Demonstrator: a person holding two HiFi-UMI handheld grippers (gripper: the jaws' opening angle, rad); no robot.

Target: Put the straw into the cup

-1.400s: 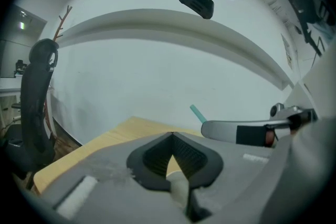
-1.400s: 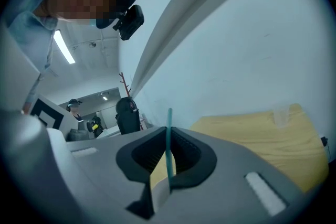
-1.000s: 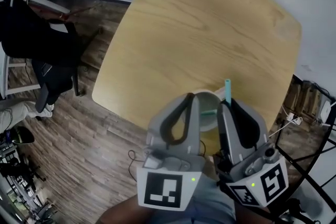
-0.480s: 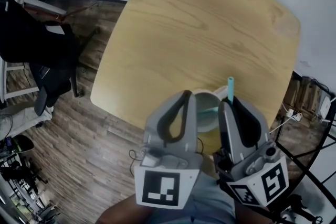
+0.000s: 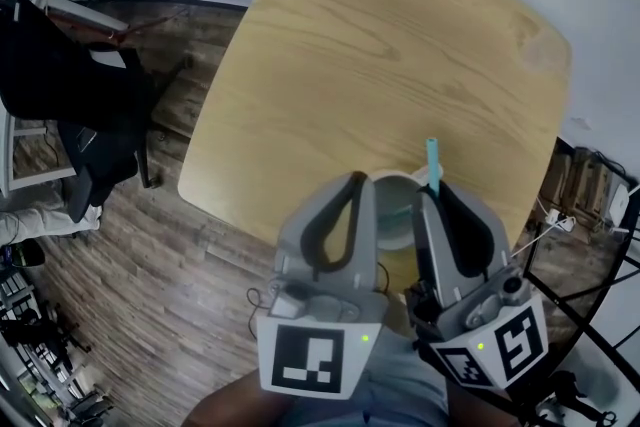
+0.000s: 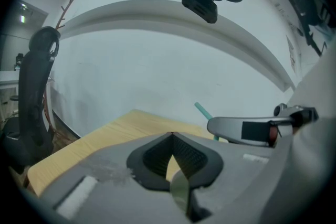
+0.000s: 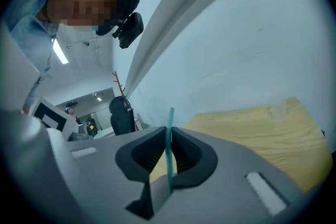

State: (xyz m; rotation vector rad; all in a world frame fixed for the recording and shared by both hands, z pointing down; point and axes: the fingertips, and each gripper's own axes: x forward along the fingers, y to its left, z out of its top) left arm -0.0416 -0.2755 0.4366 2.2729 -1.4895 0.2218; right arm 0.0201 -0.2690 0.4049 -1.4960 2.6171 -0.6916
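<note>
fingers (image 7: 187, 153) of my right gripper (image 7: 168, 136) pinched the teal straw (image 7: 169, 120); the left gripper (image 6: 172, 136) was pressed together, empty. i judged the straw needed centring over the white cup (image 5: 392, 230) before lowering.

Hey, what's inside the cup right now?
Part of the cup interior shows, with a faint teal streak; the left gripper and the right gripper, gripping the straw, cover the rest.

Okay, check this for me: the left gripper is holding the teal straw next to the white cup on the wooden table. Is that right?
Not quite. It is the right gripper that holds the teal straw; the right gripper view shows the straw clamped between its jaws. The rest stands: the straw is next to the white cup on the wooden table.
</note>
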